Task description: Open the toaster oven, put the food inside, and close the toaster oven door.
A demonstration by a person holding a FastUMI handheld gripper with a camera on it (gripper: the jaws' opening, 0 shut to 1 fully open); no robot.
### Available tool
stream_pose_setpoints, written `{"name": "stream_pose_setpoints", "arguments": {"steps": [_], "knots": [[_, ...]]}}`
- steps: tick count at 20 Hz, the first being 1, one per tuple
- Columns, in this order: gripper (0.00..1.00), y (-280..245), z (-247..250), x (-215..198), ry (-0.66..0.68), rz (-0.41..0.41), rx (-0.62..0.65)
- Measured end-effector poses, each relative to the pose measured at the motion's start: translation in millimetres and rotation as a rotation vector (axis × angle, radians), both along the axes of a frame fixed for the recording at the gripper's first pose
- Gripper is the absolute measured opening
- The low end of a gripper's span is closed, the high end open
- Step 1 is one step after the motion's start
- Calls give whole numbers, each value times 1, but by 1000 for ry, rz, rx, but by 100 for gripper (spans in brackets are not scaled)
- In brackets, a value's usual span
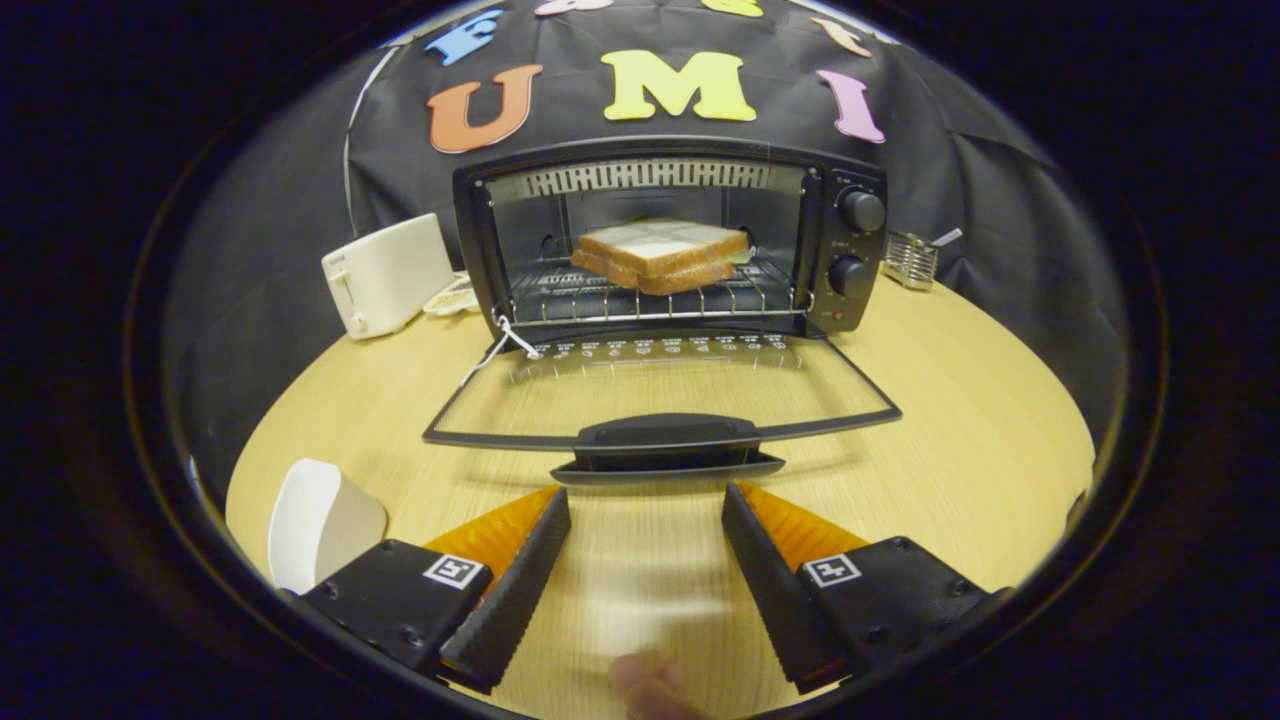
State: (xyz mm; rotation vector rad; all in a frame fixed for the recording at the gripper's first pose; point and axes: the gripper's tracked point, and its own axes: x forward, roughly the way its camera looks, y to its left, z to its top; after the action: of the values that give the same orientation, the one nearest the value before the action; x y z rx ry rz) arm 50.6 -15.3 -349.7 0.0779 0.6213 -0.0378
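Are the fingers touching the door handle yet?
Apart. The gripper view shows a strip of bare table between the fingers and the handle of the lowered door; the gripper is open and empty.

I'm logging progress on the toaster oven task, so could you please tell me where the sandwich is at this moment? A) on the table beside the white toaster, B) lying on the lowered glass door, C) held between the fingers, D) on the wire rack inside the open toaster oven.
D: the sandwich sits on the wire rack inside the toaster oven, whose door hangs open ahead of the gripper, its fingers open and empty.
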Motion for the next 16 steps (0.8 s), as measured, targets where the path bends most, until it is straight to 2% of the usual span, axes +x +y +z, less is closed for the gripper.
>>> {"name": "stream_pose_setpoints", "arguments": {"steps": [9,16], "knots": [[100,2,3,-1,-1,-6,-10],[100,2,30,-2,-103,-12,-63]]}}
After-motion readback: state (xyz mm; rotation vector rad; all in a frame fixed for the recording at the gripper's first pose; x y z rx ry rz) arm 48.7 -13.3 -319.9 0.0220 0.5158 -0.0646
